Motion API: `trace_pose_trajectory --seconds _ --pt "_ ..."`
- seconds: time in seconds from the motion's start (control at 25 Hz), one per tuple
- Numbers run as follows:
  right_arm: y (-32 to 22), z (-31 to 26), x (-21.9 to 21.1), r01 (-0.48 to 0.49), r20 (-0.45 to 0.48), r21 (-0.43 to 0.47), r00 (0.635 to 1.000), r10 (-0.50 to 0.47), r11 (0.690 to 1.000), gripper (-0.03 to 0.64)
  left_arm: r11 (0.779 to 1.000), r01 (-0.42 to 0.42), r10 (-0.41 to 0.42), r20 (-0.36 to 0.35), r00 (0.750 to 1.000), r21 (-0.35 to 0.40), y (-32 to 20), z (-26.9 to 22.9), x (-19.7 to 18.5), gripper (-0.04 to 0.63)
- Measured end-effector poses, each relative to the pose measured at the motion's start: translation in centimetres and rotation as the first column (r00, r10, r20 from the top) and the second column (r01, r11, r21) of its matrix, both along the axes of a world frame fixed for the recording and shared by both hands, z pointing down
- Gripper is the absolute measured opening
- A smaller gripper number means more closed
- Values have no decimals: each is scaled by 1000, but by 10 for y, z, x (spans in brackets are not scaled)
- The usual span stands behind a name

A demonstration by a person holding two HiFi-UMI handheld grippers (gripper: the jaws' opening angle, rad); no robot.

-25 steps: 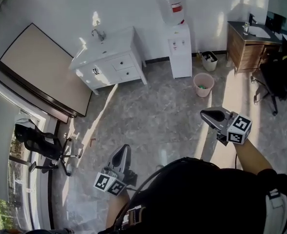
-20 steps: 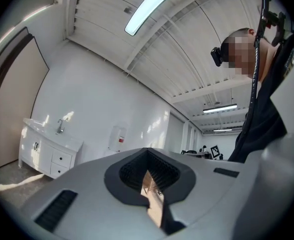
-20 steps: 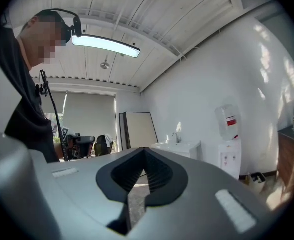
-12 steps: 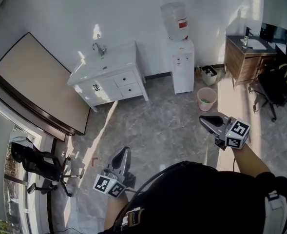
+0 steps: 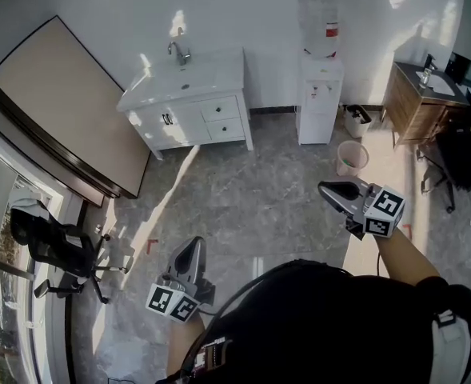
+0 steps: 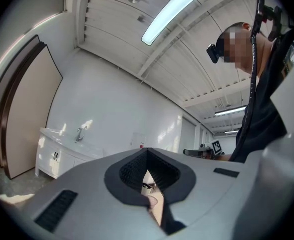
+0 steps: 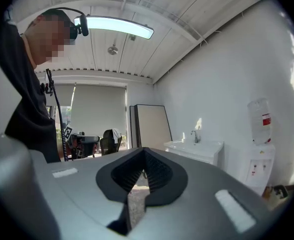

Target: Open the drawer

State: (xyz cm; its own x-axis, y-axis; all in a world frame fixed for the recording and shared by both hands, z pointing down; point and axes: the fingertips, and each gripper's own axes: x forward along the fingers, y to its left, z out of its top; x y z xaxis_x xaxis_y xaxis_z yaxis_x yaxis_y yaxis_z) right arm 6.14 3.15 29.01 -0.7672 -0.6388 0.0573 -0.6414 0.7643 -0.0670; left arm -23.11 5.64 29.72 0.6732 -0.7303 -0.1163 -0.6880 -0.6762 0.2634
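left gripper [image 5: 195, 245] and right gripper [image 5: 325, 187] are both pressed together and empty, well apart from the white vanity [image 5: 219, 64] at the far wall. the drawer [image 5: 220, 109] sits in its right half, above a second one. risks: closed jaws would likely slip off the small pull, and the stacked fronts invite a wrong pick.

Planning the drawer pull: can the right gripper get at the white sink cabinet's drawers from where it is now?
Probably not yet: the right gripper is across open floor from the drawers. Nothing seems to block the way, though.
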Motion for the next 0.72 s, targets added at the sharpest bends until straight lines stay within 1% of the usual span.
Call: trace_pose_trajectory --seconds 0.12,0.28,0.4,0.48,0.56,0.64,0.72 --pt "-21 2 -8 17 12 -5 1000 -17 1000 -6 1000 21 -21 1 1000 -22 -16 5 -10 -8" --pt "-54 6 0 50 26 -13 998 -50 999 -6 999 40 -40 6 999 -25 -43 0 4 -8" --pt "-81 15 18 75 46 -17 996 -75 997 -6 997 71 -71 34 997 -16 -60 -2 20 -8" --pt "-104 17 32 94 66 -12 993 -93 995 -6 994 113 -112 50 992 -14 -74 -3 28 -8" --pt "-133 12 47 116 82 -2 990 -116 993 -6 987 160 -159 50 986 -20 -93 -8 37 -8" --pt "-161 4 64 144 80 15 986 -144 990 -6 982 189 -187 45 981 -25 -114 -16 54 -8" --pt "-187 -4 86 168 73 34 983 -170 985 -6 980 196 -195 49 980 -20 -134 -22 83 -8"
